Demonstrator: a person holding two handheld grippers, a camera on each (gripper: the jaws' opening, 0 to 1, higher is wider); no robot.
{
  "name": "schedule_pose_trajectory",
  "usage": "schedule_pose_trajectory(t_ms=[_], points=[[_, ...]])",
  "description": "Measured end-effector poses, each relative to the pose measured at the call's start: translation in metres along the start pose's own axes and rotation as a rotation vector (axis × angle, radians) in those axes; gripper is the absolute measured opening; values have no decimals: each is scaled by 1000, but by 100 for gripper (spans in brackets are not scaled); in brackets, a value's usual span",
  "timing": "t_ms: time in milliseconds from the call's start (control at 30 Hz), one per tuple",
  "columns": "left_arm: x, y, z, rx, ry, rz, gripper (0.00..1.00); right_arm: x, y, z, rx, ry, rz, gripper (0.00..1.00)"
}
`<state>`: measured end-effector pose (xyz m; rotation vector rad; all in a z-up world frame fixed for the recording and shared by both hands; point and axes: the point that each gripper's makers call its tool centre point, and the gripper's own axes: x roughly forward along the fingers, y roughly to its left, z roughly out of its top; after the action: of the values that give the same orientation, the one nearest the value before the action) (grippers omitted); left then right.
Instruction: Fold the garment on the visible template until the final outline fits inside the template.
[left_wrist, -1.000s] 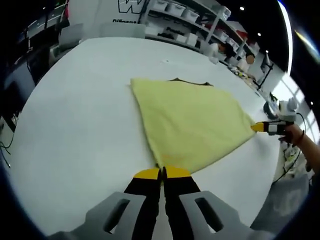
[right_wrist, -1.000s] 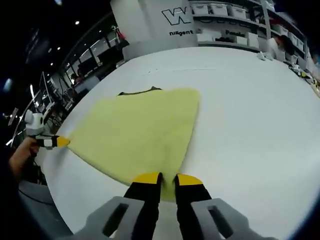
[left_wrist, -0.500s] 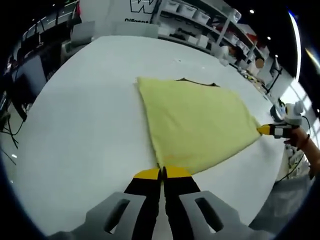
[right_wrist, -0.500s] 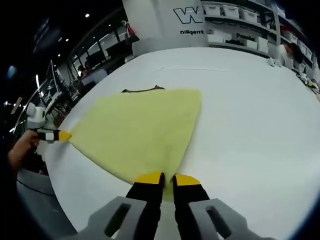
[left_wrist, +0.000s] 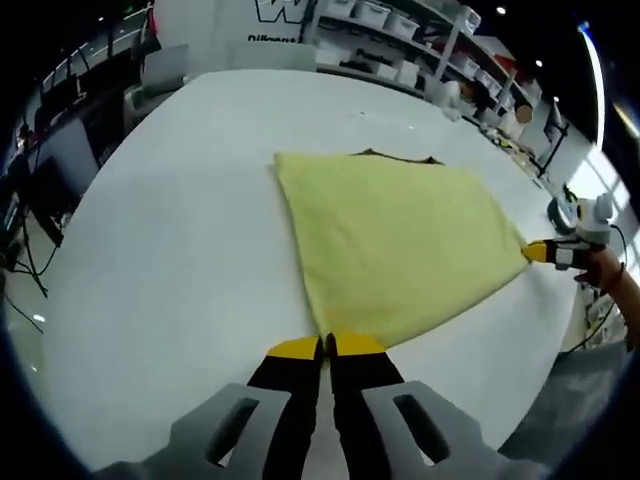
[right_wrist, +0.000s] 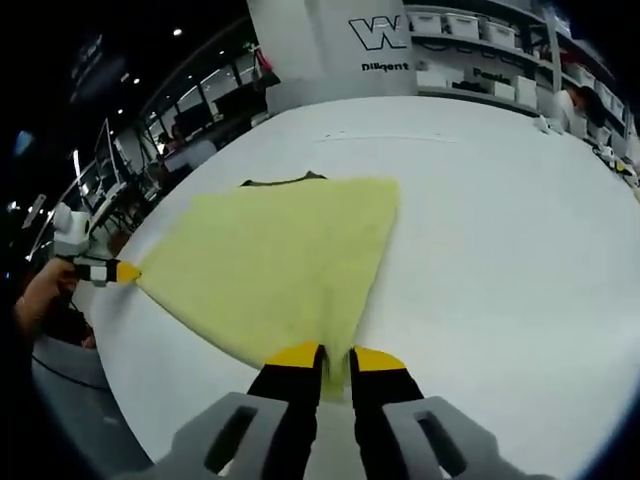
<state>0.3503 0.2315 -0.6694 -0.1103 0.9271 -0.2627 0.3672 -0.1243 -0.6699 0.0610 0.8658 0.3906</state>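
Observation:
A pale yellow garment lies folded and spread flat on the white table, pulled taut between two near corners. My left gripper is shut on one corner at the table's near side. My right gripper is shut on the other corner, with cloth pinched between its yellow tips. Each gripper also appears in the other view: the right gripper at the far right, the left gripper at the far left. A dark strip of the template peeks out past the garment's far edge, also seen as the template.
The white table stretches wide beyond the garment. Shelves with white bins and a white panel with lettering stand behind it. A person's hand holds the left gripper by the table's edge.
Both views have shifted slightly with the hands. The garment stays stretched between the two grippers, and both keep their hold on its corners.

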Motion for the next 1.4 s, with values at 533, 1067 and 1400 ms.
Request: schedule_pose_trajectory(t_ms=[533, 1067, 1400], points=[[-52, -36, 55, -47, -270, -105, 78, -53, 50, 51, -65, -191, 7, 81], [-103, -69, 44, 0, -329, -128, 96, -109, 93, 38, -76, -212, 43, 94], [-123, -74, 24, 19, -288, -112, 98, -125, 100, 25, -50, -188, 60, 95]])
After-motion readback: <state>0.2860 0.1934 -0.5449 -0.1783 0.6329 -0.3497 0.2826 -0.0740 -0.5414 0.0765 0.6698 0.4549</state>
